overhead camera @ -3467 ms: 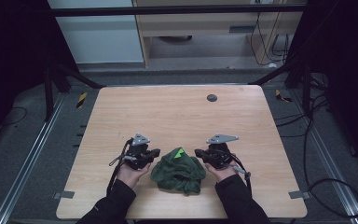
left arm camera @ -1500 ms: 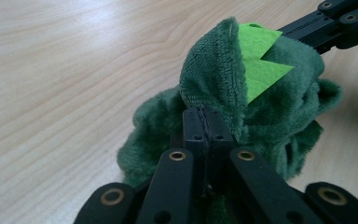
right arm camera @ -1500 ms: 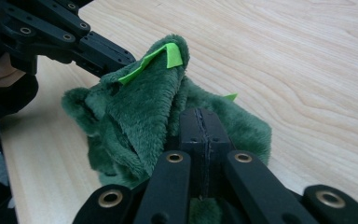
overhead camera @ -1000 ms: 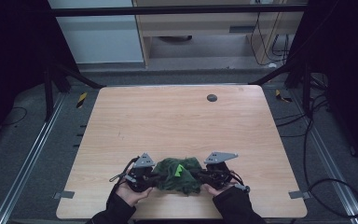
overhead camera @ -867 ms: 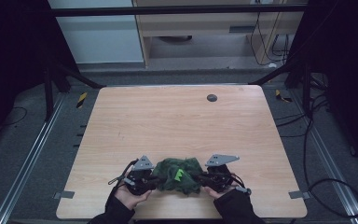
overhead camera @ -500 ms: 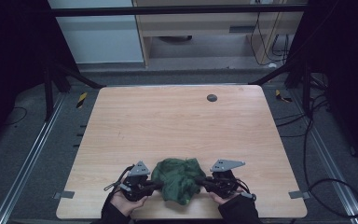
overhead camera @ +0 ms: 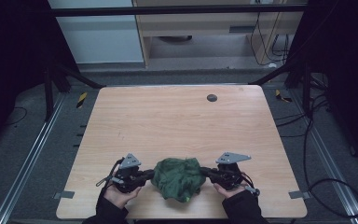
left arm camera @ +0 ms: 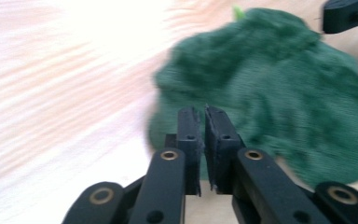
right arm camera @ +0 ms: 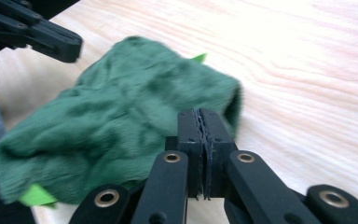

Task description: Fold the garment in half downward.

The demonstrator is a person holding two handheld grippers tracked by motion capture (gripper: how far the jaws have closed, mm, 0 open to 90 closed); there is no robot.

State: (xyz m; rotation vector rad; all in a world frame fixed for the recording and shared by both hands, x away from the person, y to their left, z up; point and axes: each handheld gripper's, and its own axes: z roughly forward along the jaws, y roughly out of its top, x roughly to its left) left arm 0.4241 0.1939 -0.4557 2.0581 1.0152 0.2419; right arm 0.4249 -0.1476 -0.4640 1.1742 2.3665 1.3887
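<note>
The crumpled green cloth [overhead camera: 177, 177] is pinched by both closed claws [overhead camera: 150, 175] [overhead camera: 204, 171] near the table's [overhead camera: 177, 121] front edge; spreading is not yet done.

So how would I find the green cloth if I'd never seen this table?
Look at the wooden table, along its near edge. Between the two black grippers lies the green cloth, crumpled in a heap. It is the only soft, dark green thing there, with a bright green tag.

The worktop [overhead camera: 177, 126] lay bare from its far edge down to the green cloth [overhead camera: 177, 176] near the near edge; a small dark disc [overhead camera: 211, 97] by the far edge alone stood there.
</note>
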